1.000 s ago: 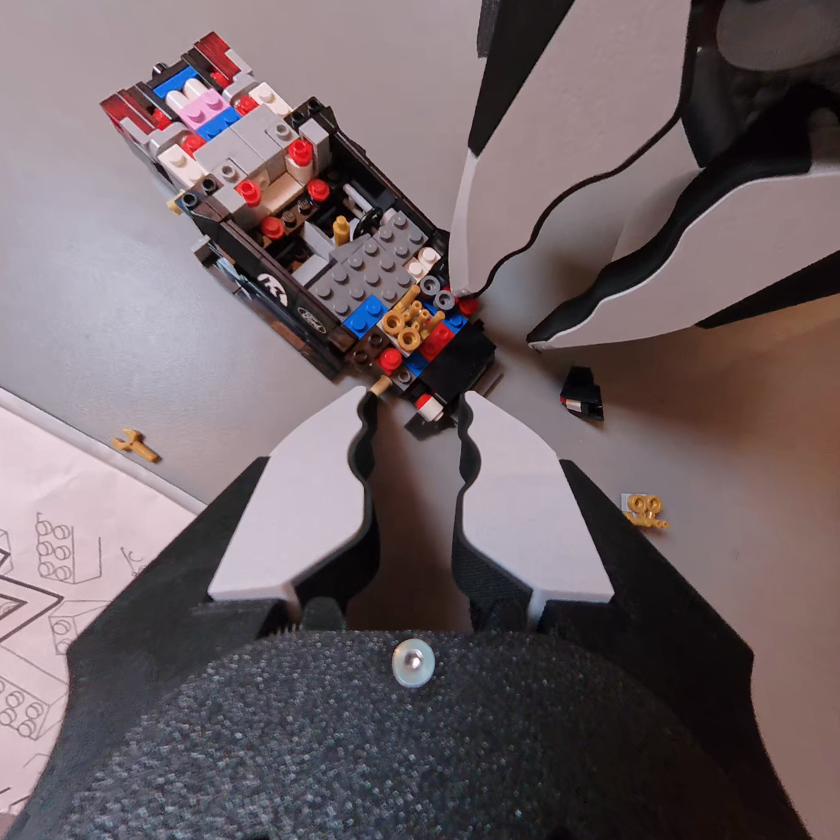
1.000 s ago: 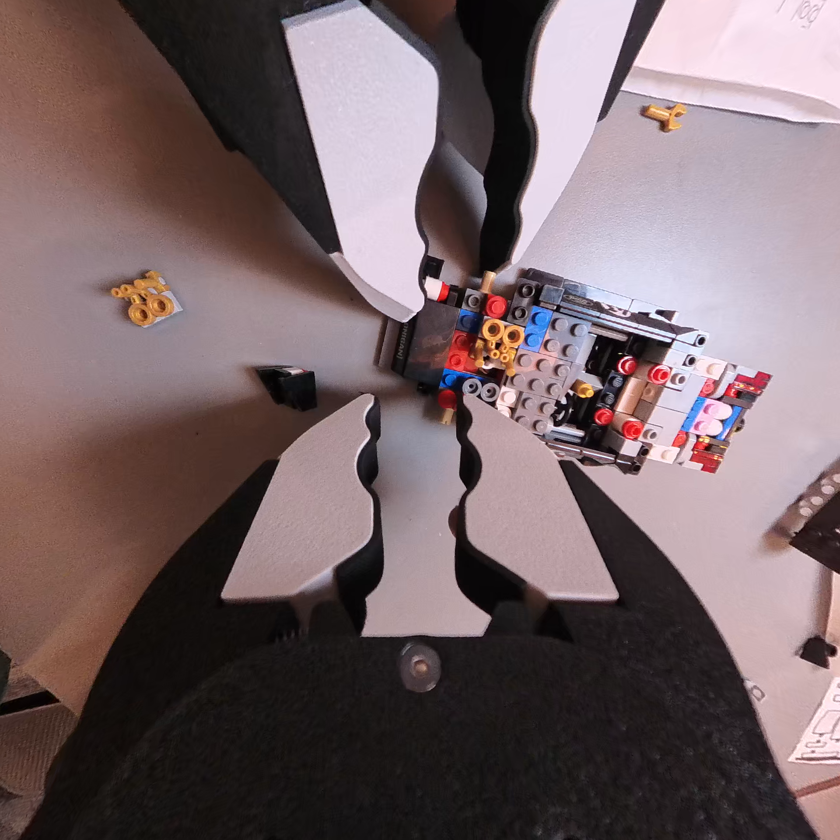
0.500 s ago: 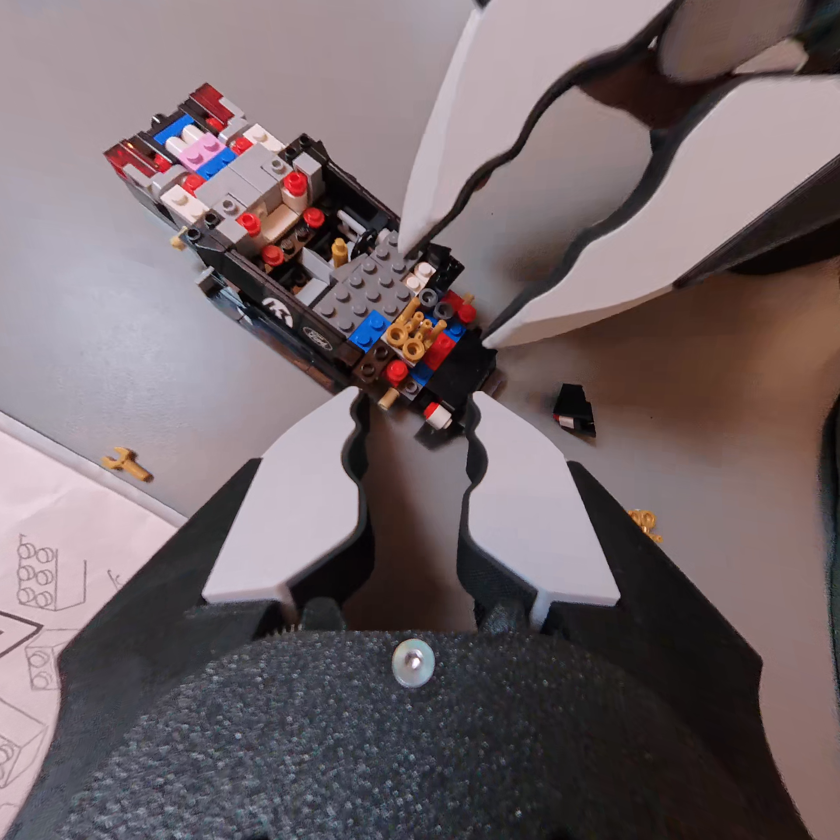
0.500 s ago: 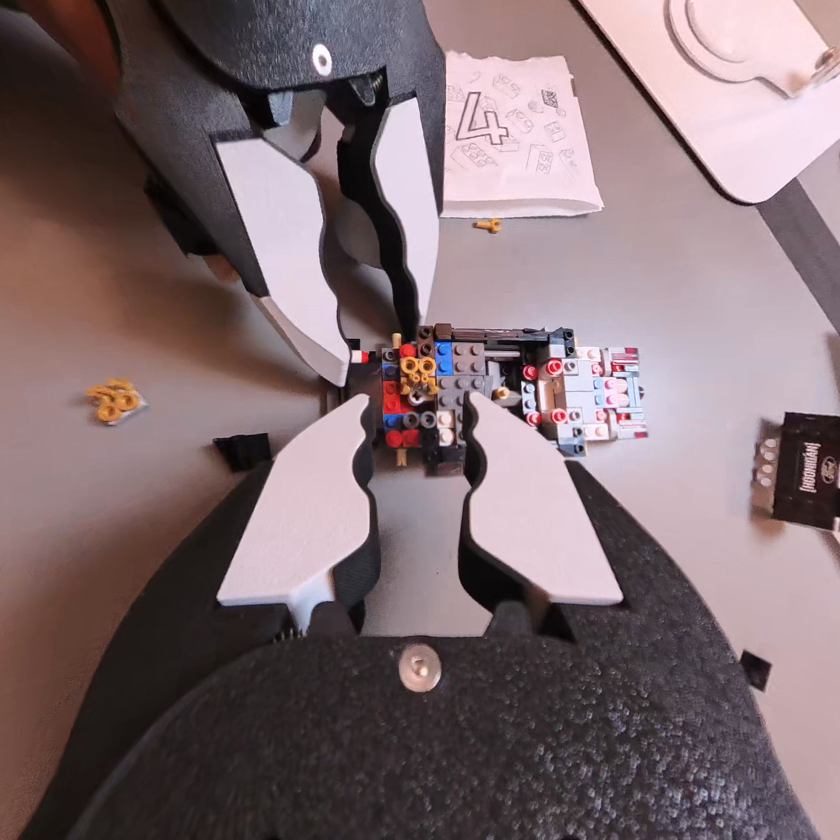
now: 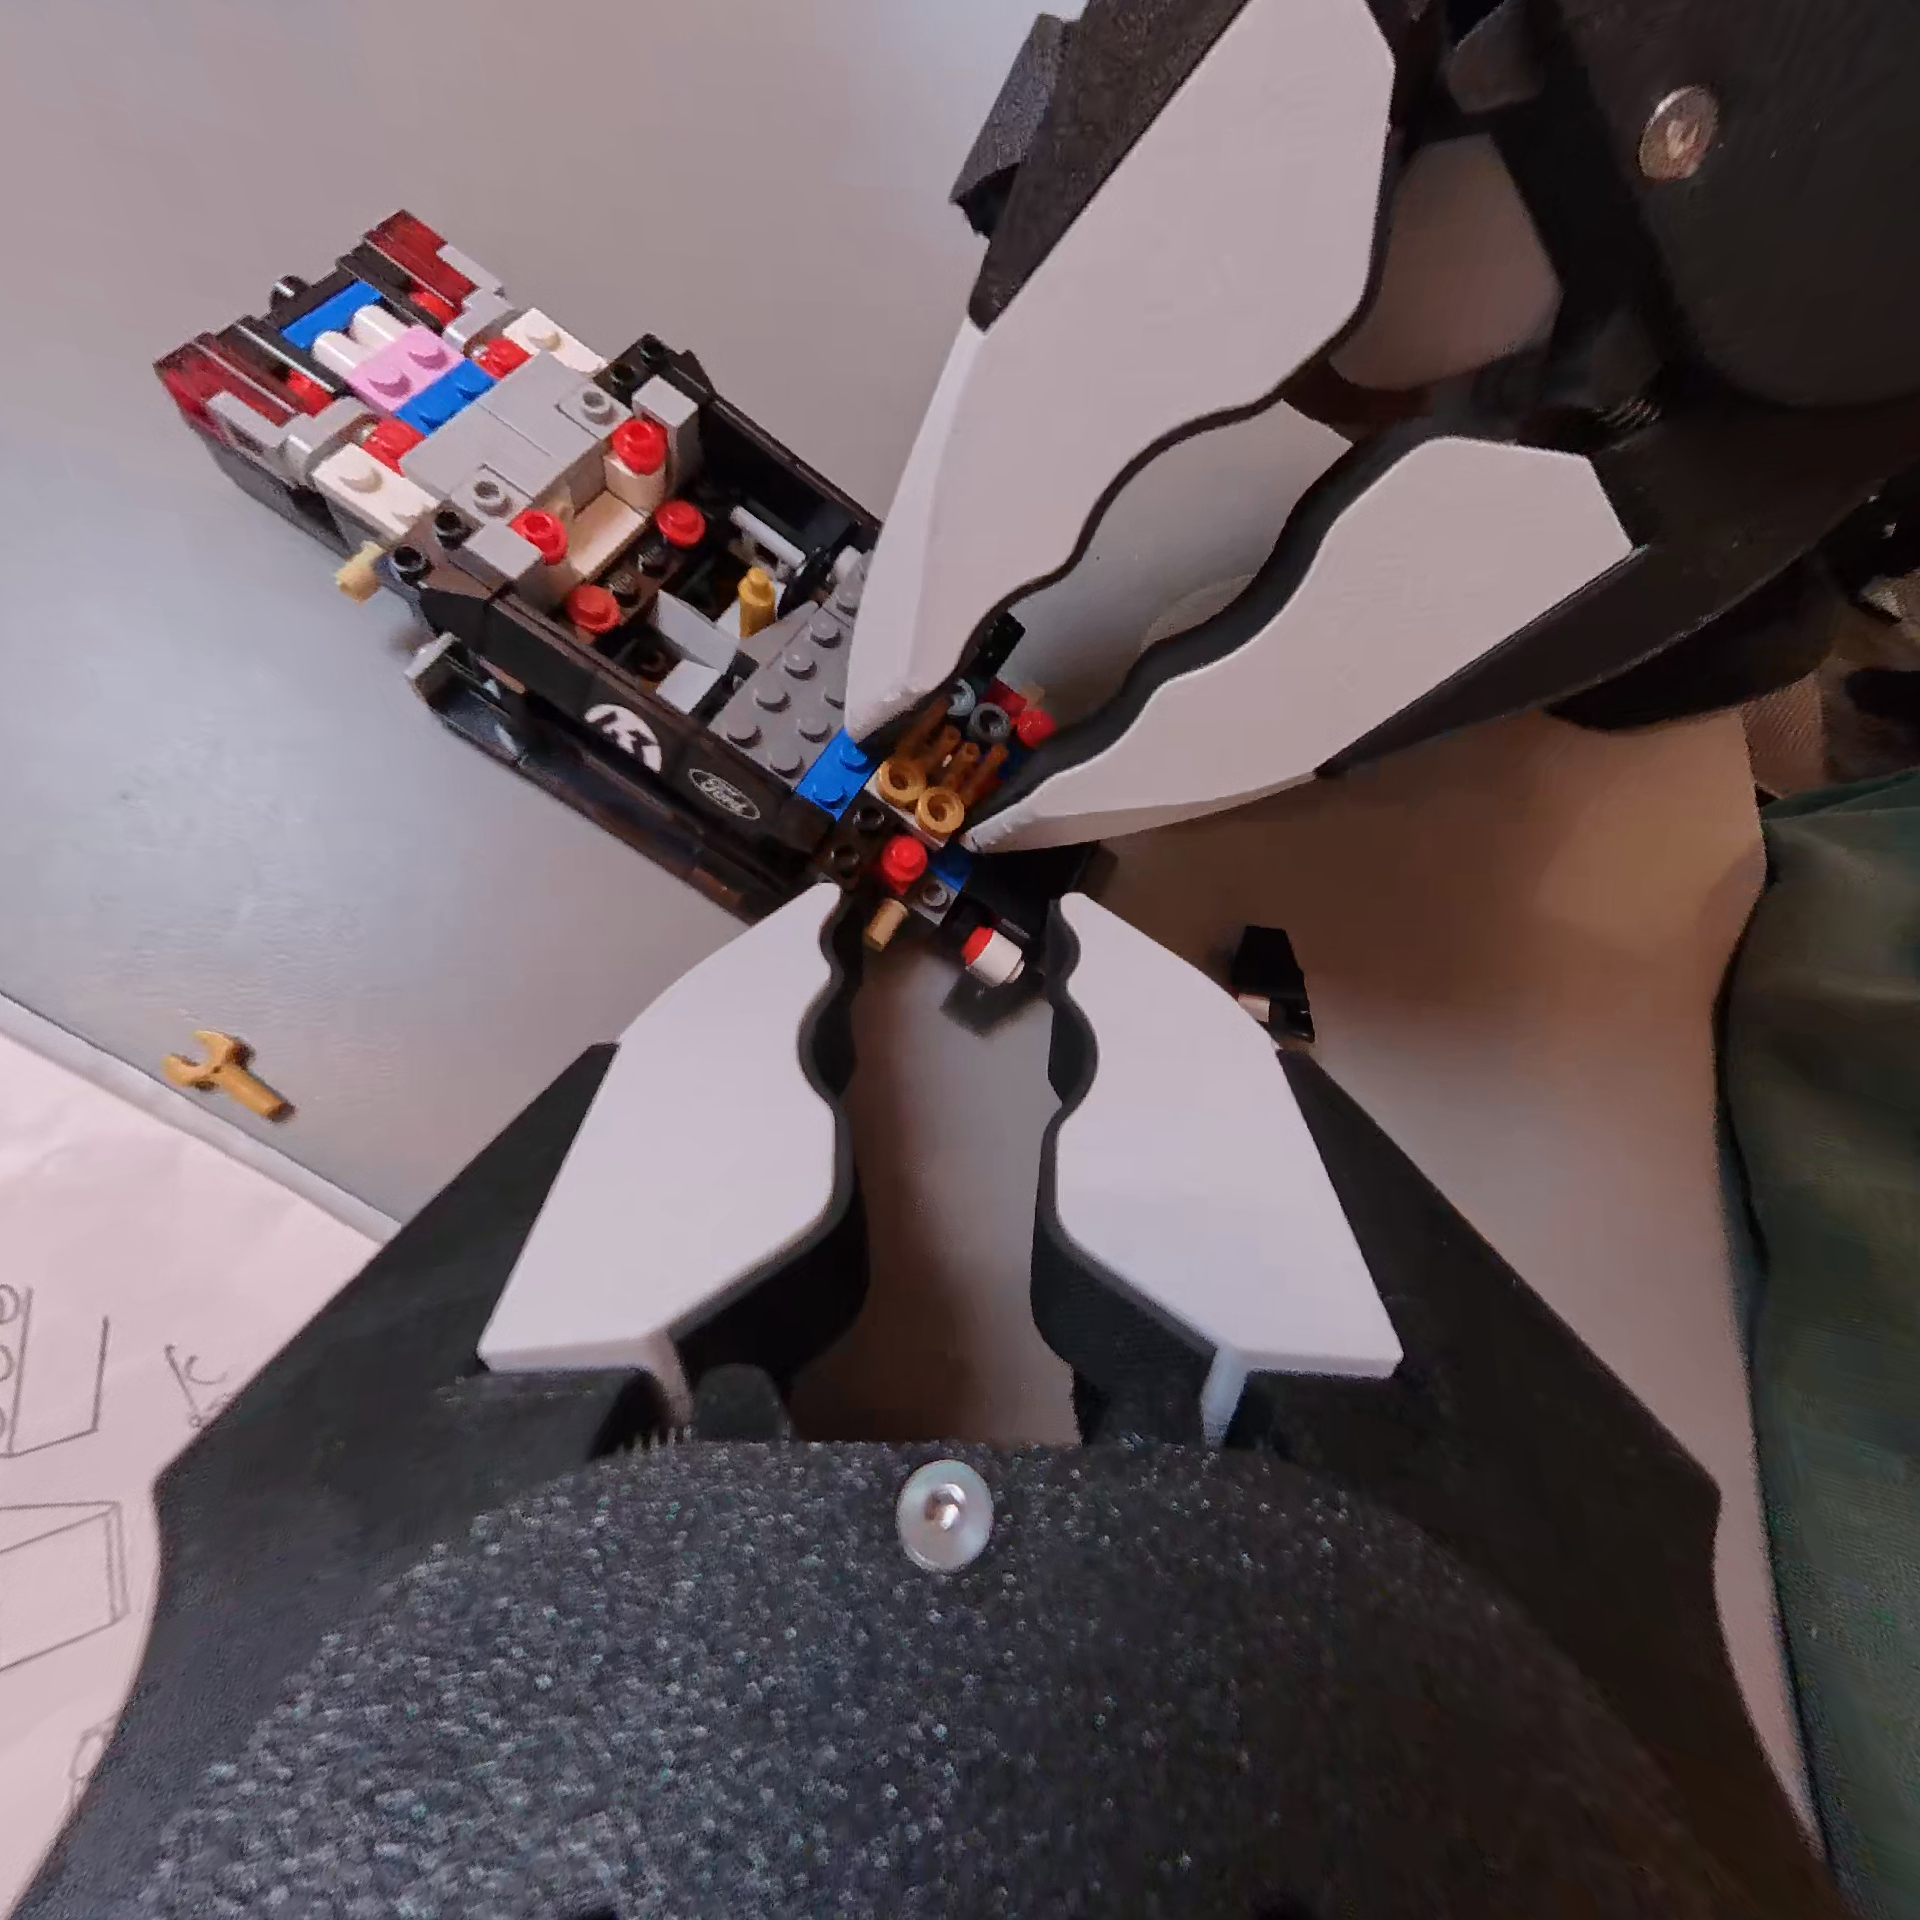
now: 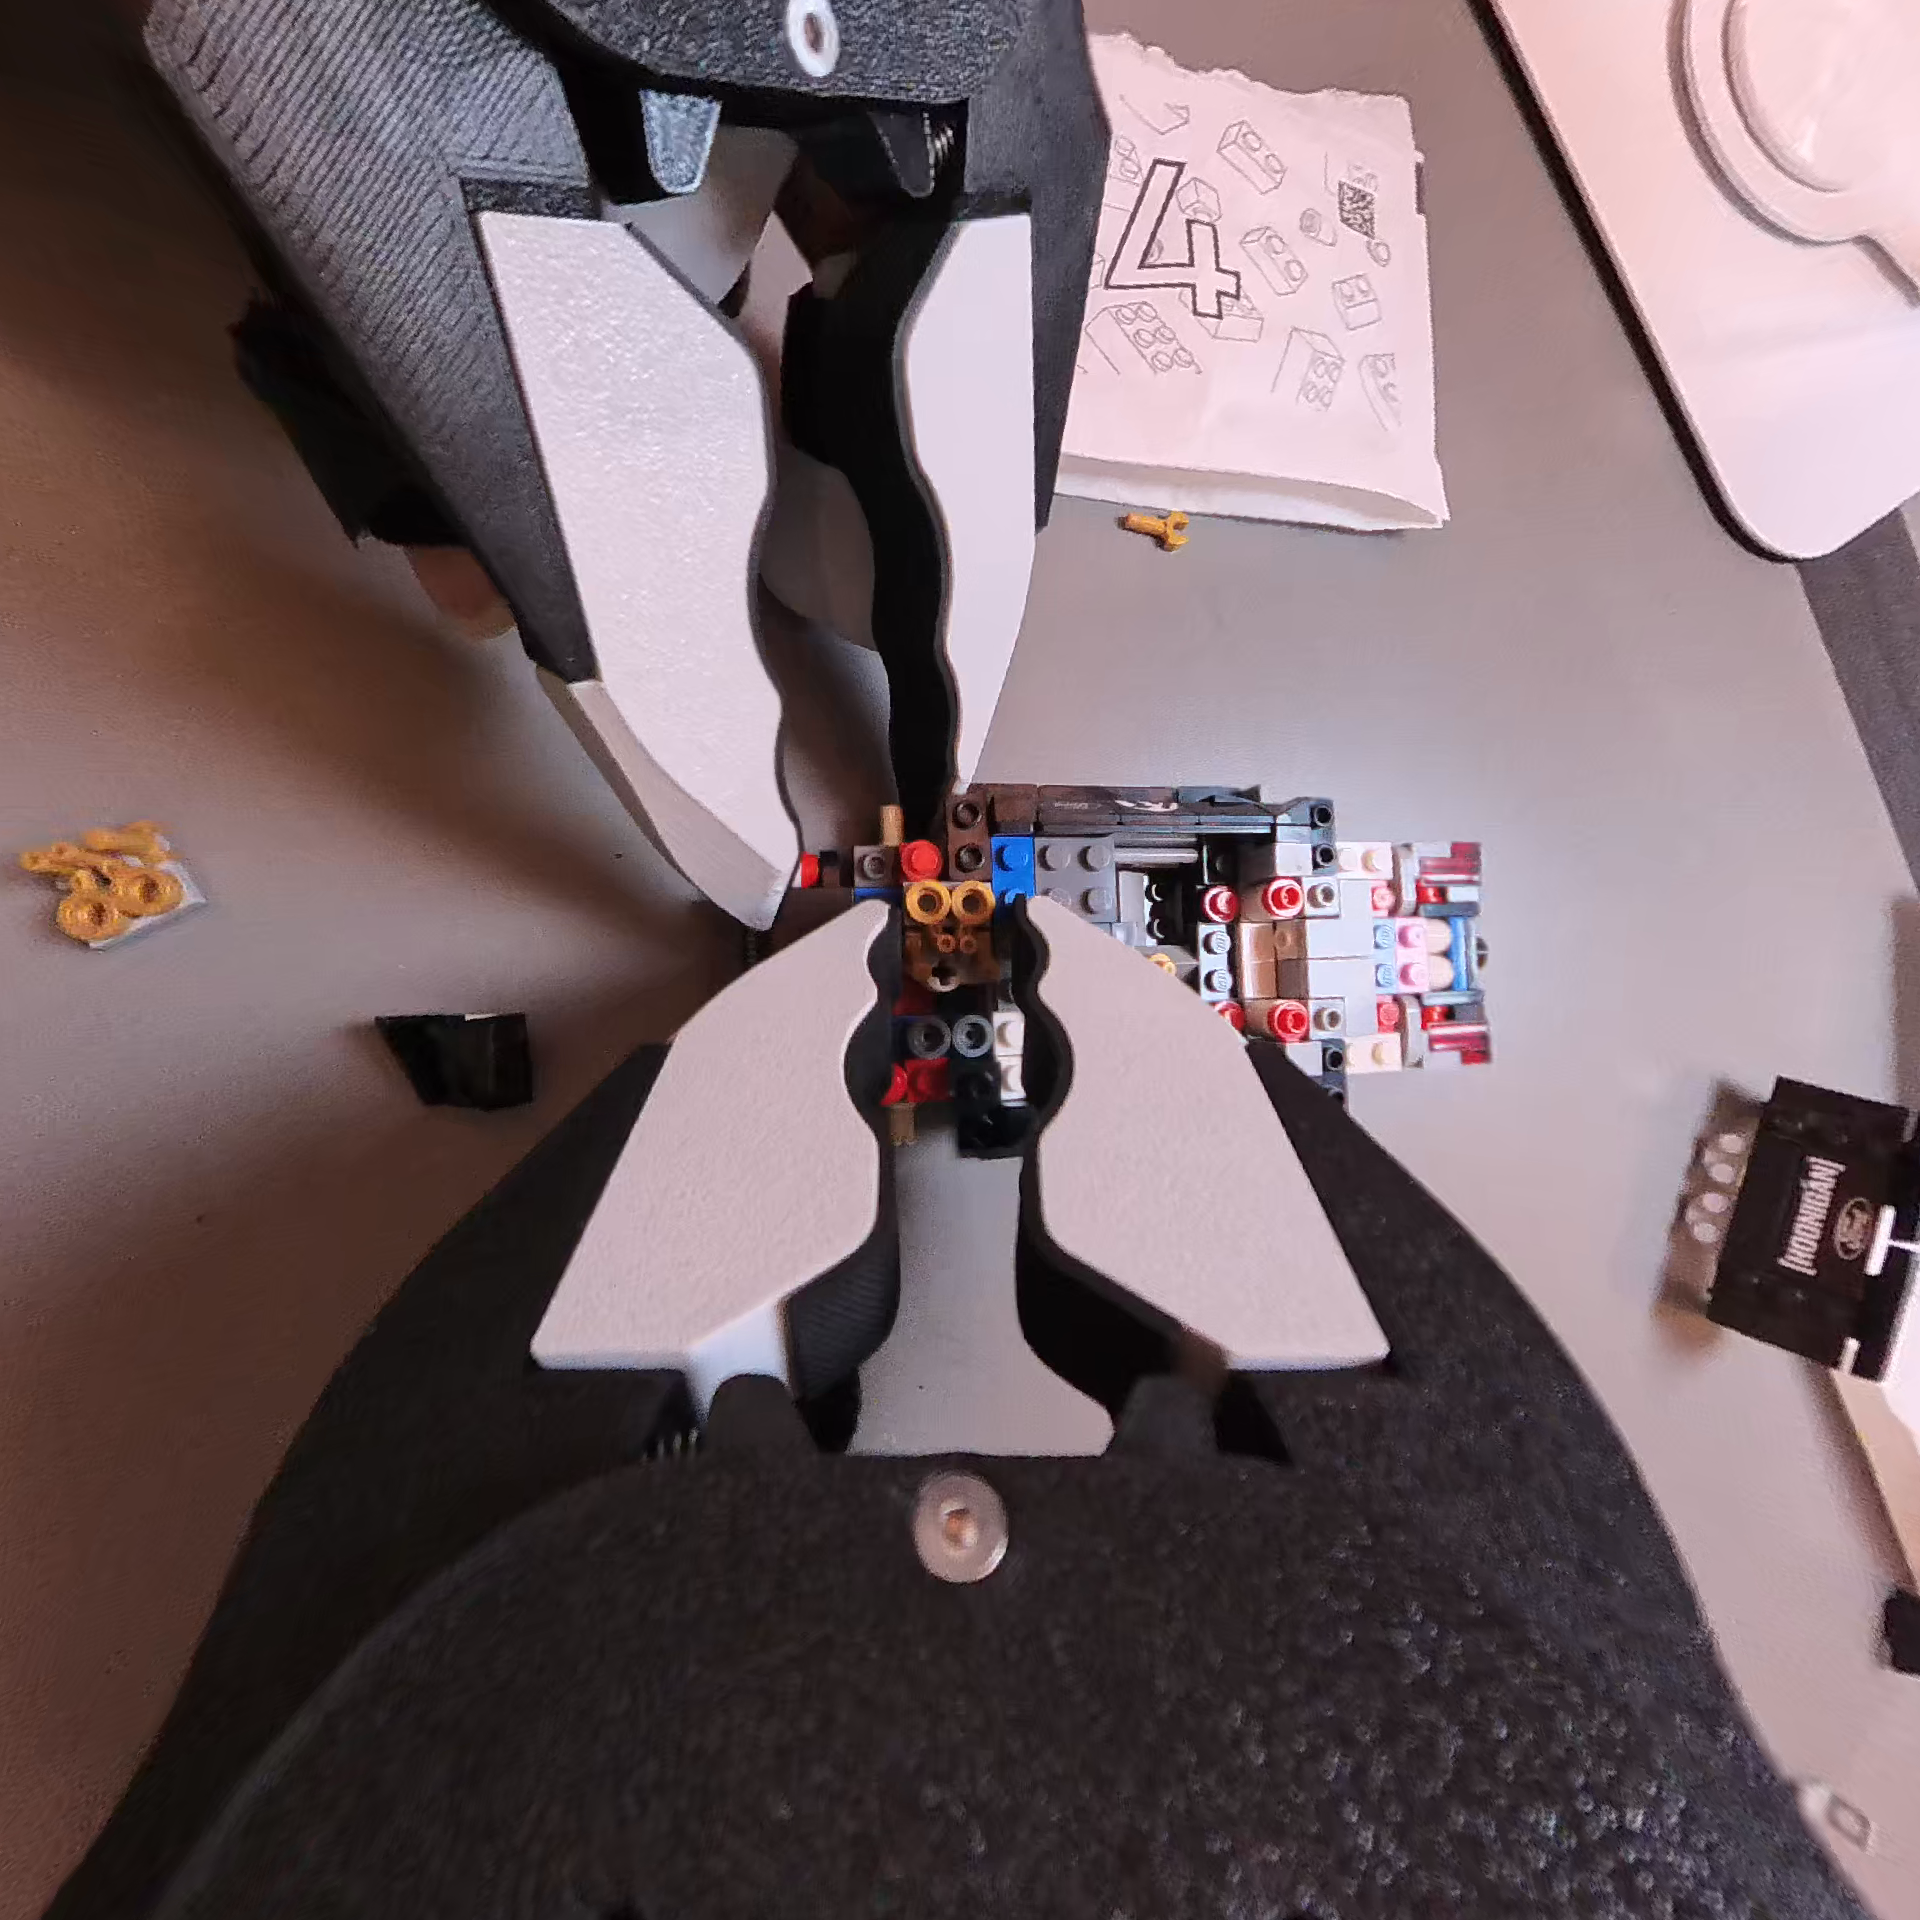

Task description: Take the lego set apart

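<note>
A half-stripped lego car (image 5: 540, 457) lies on the grey table, also in the right wrist view (image 6: 1320, 935). My left gripper (image 5: 945, 914) is shut on the car's black front end, one fingertip on each side; from above it shows in the right wrist view (image 6: 862, 852). My right gripper (image 6: 954, 909) comes down over the engine bay and its tips are shut on the gold pipe piece (image 6: 945, 902). In the left wrist view the right gripper (image 5: 930, 779) straddles that gold pipe piece (image 5: 914, 779). The pipe piece is still seated on the car.
On the table lie a gold pipe cluster on a grey plate (image 6: 104, 883), a small black part (image 6: 457, 1060), a gold wrench (image 6: 1158, 527) and a black panel with a grey plate (image 6: 1808, 1247). A printed paper sheet (image 6: 1247, 312) and a white board (image 6: 1714, 260) are behind. Green cloth (image 5: 1829, 1143) is right. From the left gripper's tips to the gold wrench (image 6: 1158, 527) is close to 9 centimetres. Look for it in the left wrist view (image 5: 221, 1078) too.
My right gripper has swung over the car from its side, dropped onto the engine bay and narrowed around the gold pipe piece. My left gripper has kept its hold on the front end.
</note>
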Available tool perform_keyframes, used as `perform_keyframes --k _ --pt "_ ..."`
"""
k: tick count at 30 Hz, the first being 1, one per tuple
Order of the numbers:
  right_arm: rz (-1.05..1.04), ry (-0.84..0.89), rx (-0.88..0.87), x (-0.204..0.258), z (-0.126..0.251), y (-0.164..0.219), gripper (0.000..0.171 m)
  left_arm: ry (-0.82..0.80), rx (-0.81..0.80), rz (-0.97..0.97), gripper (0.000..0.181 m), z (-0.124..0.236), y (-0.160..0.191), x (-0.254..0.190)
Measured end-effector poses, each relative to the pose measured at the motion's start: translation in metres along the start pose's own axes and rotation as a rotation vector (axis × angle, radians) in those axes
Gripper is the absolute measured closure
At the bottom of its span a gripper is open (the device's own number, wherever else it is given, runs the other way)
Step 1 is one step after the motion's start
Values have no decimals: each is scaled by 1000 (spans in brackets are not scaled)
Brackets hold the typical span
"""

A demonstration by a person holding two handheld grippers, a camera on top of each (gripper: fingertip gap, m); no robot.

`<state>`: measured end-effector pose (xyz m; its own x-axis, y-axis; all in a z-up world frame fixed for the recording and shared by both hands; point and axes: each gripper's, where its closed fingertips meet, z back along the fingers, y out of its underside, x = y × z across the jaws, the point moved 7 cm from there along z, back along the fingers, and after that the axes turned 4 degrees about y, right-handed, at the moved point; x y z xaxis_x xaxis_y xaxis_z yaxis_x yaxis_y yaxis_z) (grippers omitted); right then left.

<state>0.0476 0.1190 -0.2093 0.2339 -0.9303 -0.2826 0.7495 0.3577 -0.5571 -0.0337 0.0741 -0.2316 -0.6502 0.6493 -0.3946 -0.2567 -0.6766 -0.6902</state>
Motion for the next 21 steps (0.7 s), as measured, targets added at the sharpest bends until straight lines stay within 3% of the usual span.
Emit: perform_keyframes --k 5,21 --pt "89 1 -7 1 -1 0 154 5 -2 7 149 1 0 1" --pt "64 -64 -64 -4 -1 0 156 -26 7 2 145 3 -1 2"
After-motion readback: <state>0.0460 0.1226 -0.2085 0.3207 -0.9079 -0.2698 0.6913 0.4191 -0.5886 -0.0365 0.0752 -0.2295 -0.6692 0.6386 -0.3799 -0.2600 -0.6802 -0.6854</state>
